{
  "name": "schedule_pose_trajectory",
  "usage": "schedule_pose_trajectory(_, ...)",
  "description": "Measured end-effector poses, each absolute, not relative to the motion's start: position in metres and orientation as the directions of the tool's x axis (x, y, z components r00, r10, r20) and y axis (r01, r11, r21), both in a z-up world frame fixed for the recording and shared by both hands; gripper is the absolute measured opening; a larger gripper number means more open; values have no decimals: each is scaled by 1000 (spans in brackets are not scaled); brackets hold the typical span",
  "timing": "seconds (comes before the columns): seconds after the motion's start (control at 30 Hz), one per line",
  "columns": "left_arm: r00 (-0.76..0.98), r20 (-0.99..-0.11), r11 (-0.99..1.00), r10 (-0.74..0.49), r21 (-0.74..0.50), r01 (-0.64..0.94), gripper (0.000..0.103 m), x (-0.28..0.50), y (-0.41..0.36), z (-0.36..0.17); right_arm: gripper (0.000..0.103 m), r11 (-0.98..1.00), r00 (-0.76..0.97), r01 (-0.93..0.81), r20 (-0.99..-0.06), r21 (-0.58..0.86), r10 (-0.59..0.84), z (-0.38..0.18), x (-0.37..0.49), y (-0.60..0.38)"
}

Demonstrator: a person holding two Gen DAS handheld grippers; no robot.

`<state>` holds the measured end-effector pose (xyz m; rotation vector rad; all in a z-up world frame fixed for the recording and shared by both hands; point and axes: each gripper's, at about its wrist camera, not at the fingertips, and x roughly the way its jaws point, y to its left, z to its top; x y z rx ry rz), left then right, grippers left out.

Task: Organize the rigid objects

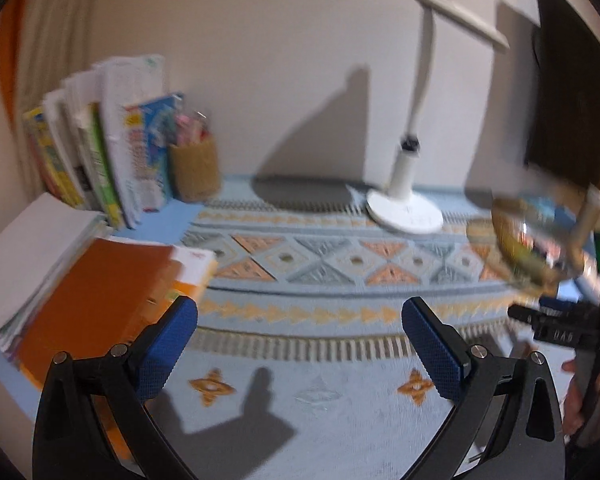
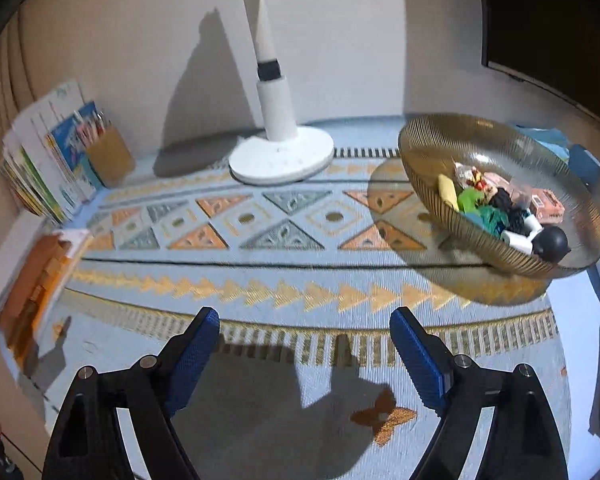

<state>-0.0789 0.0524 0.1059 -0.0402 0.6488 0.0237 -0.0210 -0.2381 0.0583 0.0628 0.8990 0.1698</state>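
An amber ribbed glass bowl (image 2: 460, 148) stands at the right of the patterned table cloth (image 2: 284, 280); it holds several small toys (image 2: 500, 212), among them yellow, green, white and black pieces. The bowl also shows blurred in the left wrist view (image 1: 512, 240). My right gripper (image 2: 305, 322) is open and empty, above the cloth, left of and nearer than the bowl. My left gripper (image 1: 300, 312) is open and empty above the cloth, with the orange book stack (image 1: 100, 300) just left of its left finger.
A white desk lamp (image 2: 280, 156) stands at the back centre. Upright books (image 1: 100, 152) and a brown pencil cup (image 1: 196, 168) stand at the back left. A dark monitor (image 1: 568, 92) is at the right. The other handheld gripper's body (image 1: 560, 328) is at the right edge.
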Motion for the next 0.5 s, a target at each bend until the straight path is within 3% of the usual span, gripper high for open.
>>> schedule_pose_trajectory(0.43,594,-794,991,128,124,-47,102,-14,-8,10,86,997,546,-60,-838,-38,1,11,8,-244)
schedule_pose_trajectory(0.5,581,-801,989,144,138,-55,103,-12,-9,8,90,998,546,-51,-838,-31,2,7,12,-247)
